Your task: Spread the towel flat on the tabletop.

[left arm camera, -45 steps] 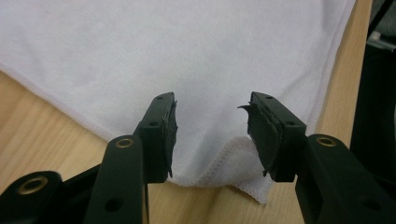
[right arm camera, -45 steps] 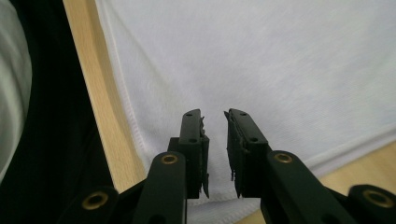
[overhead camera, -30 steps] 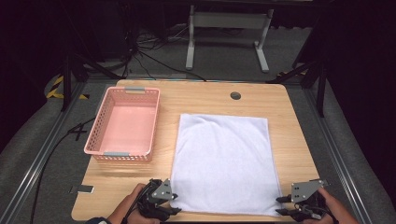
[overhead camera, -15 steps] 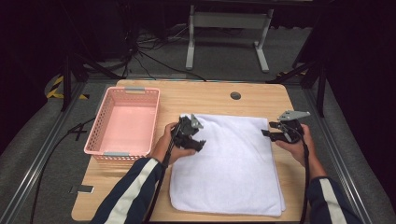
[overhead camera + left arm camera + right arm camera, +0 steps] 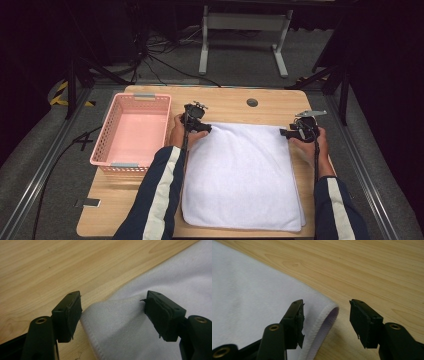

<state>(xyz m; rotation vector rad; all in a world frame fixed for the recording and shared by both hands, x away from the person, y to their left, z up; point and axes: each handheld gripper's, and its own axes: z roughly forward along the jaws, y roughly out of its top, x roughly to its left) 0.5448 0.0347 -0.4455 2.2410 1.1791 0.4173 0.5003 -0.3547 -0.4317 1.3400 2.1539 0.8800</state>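
Note:
A white towel (image 5: 242,175) lies flat on the wooden table (image 5: 220,105), and its near and right edges look layered. My left gripper (image 5: 206,129) is at the towel's far left corner. In the left gripper view the left gripper (image 5: 113,315) is open, and the hemmed corner of the towel (image 5: 175,272) lies between its jaws. My right gripper (image 5: 284,133) is at the far right corner. In the right gripper view the right gripper (image 5: 325,320) is open too, its jaws straddling the rounded corner of the towel (image 5: 249,290).
An empty pink basket (image 5: 111,119) stands on the table left of the towel, close to my left hand. A round cable hole (image 5: 252,102) sits near the table's far edge. Bare wood runs along the far side and the right edge.
A second ago both grippers were at the towel's near corners by the table's front edge. They have moved forward to its far corners, and have barely shifted over the last half second.

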